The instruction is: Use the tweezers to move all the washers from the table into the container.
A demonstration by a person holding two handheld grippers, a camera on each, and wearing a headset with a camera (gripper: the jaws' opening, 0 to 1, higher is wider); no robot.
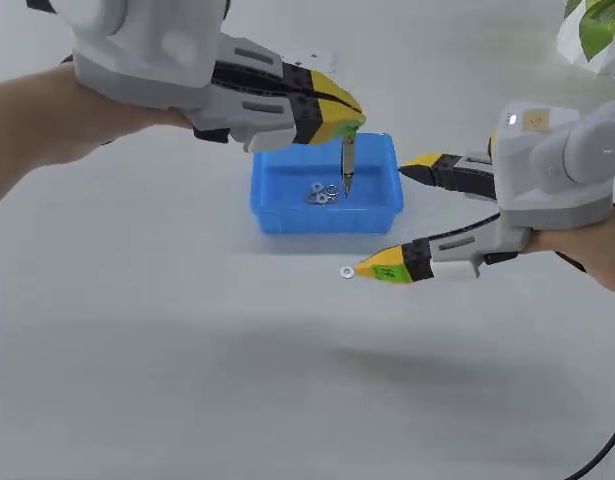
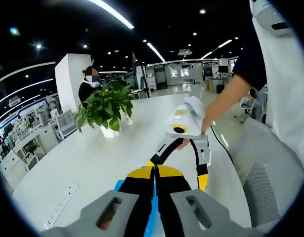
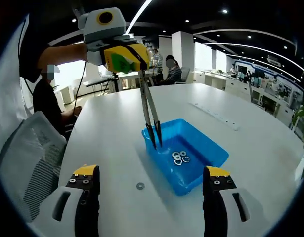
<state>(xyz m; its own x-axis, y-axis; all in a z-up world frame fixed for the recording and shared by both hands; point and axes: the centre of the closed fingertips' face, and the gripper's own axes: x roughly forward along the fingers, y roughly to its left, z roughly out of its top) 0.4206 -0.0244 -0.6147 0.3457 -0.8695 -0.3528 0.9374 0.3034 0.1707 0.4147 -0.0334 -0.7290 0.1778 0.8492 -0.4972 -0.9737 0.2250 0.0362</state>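
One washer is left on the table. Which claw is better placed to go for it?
Likely left. The left claw is shut on the tweezers at the container, near the washer. The right claw is open, with no tool.

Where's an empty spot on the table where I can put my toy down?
The wide bare table nearer than the loose washer is free, and the stretch left of the blue container. It's crowded at the container: the left hand-held gripper holds tweezers over it, and the right hand-held gripper spreads open beside it.
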